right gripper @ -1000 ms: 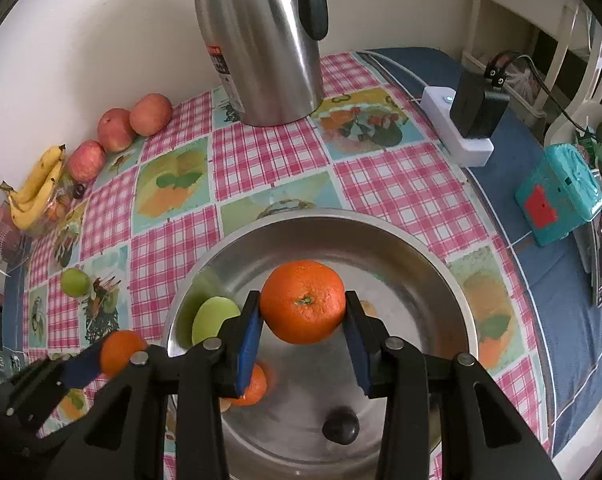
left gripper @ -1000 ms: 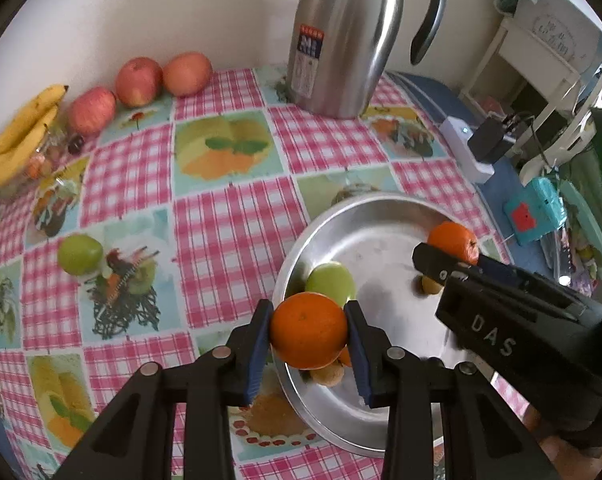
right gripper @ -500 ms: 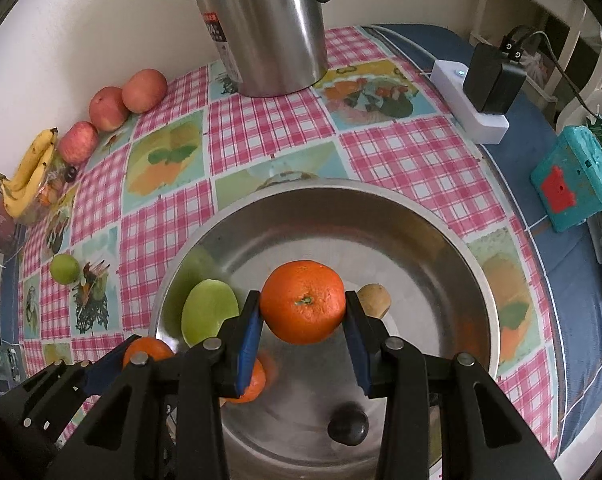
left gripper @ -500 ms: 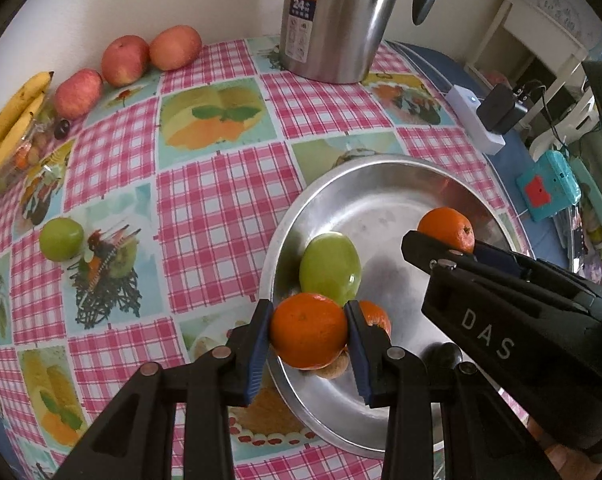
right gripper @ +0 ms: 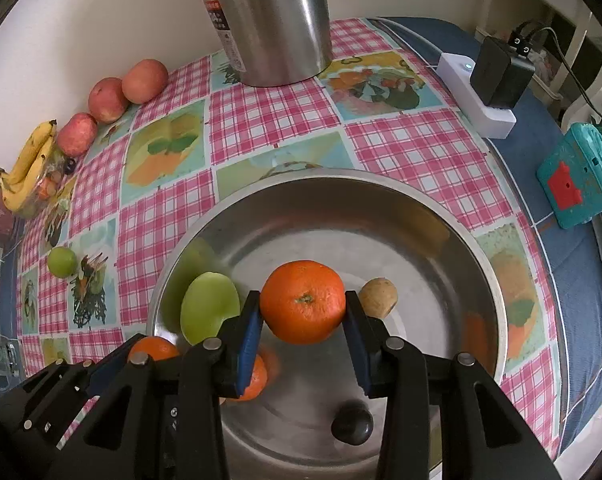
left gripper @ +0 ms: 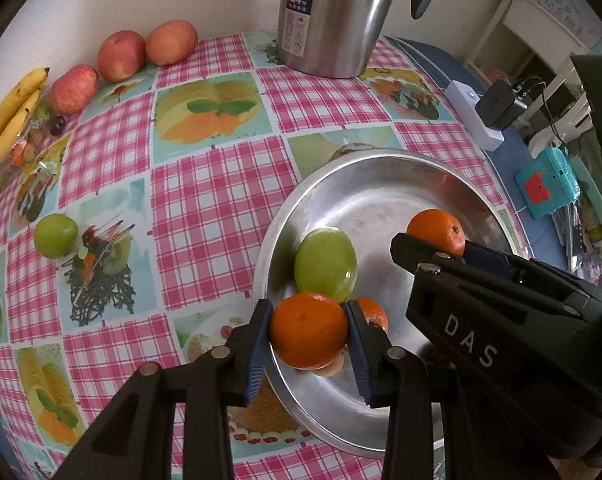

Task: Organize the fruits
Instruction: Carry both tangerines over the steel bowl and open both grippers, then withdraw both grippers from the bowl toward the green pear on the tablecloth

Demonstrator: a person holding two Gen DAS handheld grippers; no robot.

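Left gripper: closed on an orange, blue pads pressed to both its sides, held over the near-left rim of the steel basin.
Right gripper: closed on a second orange, pads tight on either side, hanging above the middle of the basin.
Already in the basin: a green apple, a third orange partly behind the left gripper's finger, a small tan fruit and a small dark round fruit.
Left on the tablecloth: a green apple well apart from the basin, three red apples and bananas by the wall.
Progress, as a judgement: roughly midway; both held oranges are over the basin and appear ready to be set down, and the wall-side fruit is untouched.
Only in the right wrist view: the dark fruit and the tan fruit in full.
Only in the left wrist view: how close the left orange sits to the rim.
Not fruit: a steel thermos jug behind the basin.
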